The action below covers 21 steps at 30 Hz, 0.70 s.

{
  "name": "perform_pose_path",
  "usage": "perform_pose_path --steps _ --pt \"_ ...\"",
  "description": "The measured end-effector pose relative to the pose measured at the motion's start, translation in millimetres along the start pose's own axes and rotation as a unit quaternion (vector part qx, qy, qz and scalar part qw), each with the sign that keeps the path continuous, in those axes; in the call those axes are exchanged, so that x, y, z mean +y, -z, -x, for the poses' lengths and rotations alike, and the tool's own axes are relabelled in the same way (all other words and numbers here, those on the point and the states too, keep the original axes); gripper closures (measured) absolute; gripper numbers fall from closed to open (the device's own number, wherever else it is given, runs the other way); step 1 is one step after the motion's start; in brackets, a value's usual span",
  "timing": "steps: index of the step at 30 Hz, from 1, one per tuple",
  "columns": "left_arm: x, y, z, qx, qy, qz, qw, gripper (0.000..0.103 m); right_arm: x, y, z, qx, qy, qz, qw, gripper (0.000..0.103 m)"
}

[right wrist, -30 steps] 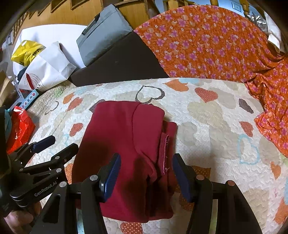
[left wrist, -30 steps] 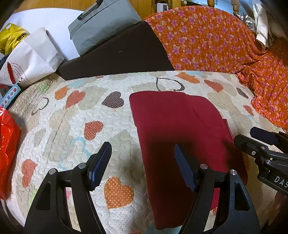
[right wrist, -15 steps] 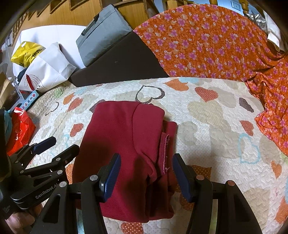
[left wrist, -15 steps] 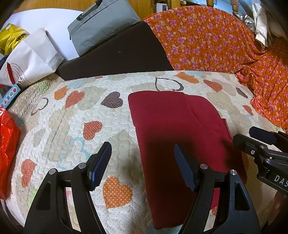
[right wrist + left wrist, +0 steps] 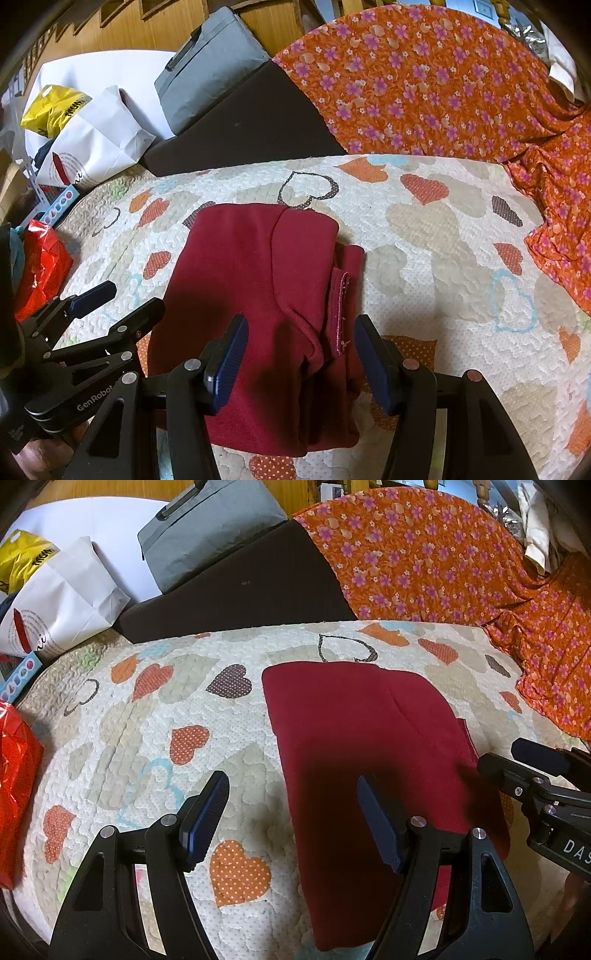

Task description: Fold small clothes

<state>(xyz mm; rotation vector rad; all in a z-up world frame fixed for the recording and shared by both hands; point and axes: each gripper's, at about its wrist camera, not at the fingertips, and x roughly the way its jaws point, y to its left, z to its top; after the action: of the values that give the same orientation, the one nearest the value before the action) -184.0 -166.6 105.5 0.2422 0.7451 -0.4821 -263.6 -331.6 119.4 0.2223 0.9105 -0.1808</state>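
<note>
Bed quilt [image 5: 443, 229], white with heart print, fills the middle of both frames; it looks padded and grippy, so cloth shouldn't slide much.

Orange floral fabric [image 5: 406, 81] sits upper right, a dark wedge cushion [image 5: 251, 125] with a grey case [image 5: 207, 70] on it upper centre, and white paper bags [image 5: 96, 144] plus a red plastic bag [image 5: 14, 775] at the left edge.

Dark red garment [image 5: 251, 288] lies flat on the quilt, centre frame, already folded into a rough rectangle, with a seam strip [image 5: 340, 310] poking out on its right side. It's likely light, soft, floppy knit. I'd pinch the near hem corners or that loose right layer.

Left hand-held gripper [image 5: 291, 819]: jaws apart, empty, straddling the garment's left edge. Right hand-held gripper [image 5: 299, 362]: jaws apart, empty, above the near right part.
</note>
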Motion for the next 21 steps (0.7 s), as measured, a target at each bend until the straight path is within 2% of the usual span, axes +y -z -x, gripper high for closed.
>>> perform_pose_path --steps 13,21 --pt "-5.4 2.9 -1.7 0.005 0.007 0.003 1.0 0.031 0.2 2.1 -1.6 0.003 -0.002 -0.004 1.0 0.046" --pt "-7.4 0.4 8.7 -0.023 0.01 -0.008 0.9997 0.031 -0.8 2.6 -1.9 0.004 -0.002 -0.008 1.0 0.046"
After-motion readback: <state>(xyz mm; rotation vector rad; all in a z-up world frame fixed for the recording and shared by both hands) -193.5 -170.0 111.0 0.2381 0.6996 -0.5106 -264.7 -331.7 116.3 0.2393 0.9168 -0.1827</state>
